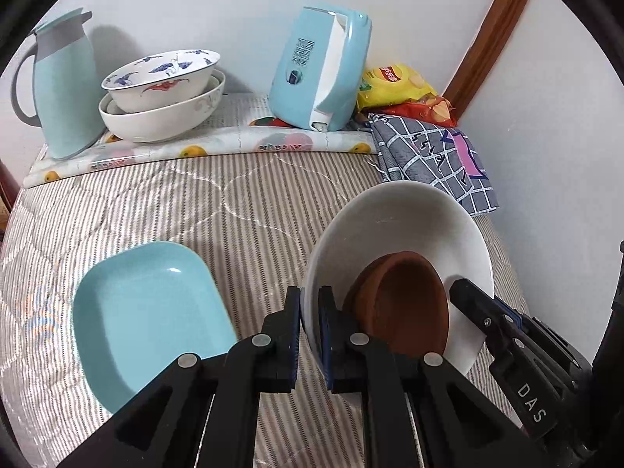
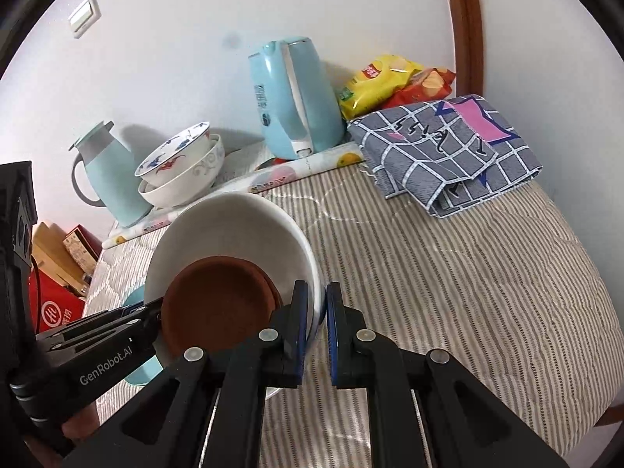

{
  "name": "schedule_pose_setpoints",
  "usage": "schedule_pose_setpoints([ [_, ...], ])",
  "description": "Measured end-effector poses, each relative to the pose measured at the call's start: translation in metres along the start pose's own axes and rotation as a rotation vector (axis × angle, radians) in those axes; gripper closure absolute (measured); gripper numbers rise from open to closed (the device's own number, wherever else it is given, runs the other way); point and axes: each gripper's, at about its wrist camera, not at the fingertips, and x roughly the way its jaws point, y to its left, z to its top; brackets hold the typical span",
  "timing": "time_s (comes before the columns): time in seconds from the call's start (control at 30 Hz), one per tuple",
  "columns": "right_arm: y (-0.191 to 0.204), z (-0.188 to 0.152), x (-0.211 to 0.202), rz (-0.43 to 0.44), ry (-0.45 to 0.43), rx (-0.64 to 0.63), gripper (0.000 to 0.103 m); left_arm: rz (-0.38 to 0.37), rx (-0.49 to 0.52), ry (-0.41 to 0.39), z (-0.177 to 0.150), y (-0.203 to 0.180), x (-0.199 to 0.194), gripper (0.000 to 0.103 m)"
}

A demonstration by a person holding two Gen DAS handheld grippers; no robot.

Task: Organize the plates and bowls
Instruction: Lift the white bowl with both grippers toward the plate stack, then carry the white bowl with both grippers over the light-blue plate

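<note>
A white plate (image 1: pixel 397 226) (image 2: pixel 234 226) is held above the striped quilt, with two nested brown saucers (image 1: pixel 405 308) (image 2: pixel 214 300) lying in it. My left gripper (image 1: pixel 310 312) (image 2: pixel 154 312) is shut on the plate's left rim. On the opposite rim, my right gripper (image 2: pixel 318 312) (image 1: pixel 466 292) is shut as well. A light blue square dish (image 1: pixel 148 319) rests on the quilt left of the plate; the right wrist view shows only slivers of it (image 2: pixel 144 374). At the back, two patterned white bowls (image 1: pixel 163 89) (image 2: pixel 183 171) sit stacked.
A blue jug (image 1: pixel 66 85) (image 2: pixel 109 171) and blue kettle (image 1: pixel 319 70) (image 2: pixel 292 97) flank the stacked bowls on a fruit-print mat by the wall. Chip bags (image 1: pixel 394 82) (image 2: pixel 374 82) and a folded checked cloth (image 1: pixel 433 156) (image 2: pixel 448 148) lie at the right. Boxes (image 2: pixel 58 273) stand beyond the quilt's left edge.
</note>
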Motion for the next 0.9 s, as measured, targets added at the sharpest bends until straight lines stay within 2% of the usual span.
schedule_pose_setpoints([
  [0.9,0.068,-0.006,0.004,0.044,-0.004,-0.026,0.094,0.009,-0.033,-0.027,0.003,0.070,-0.029,0.094],
])
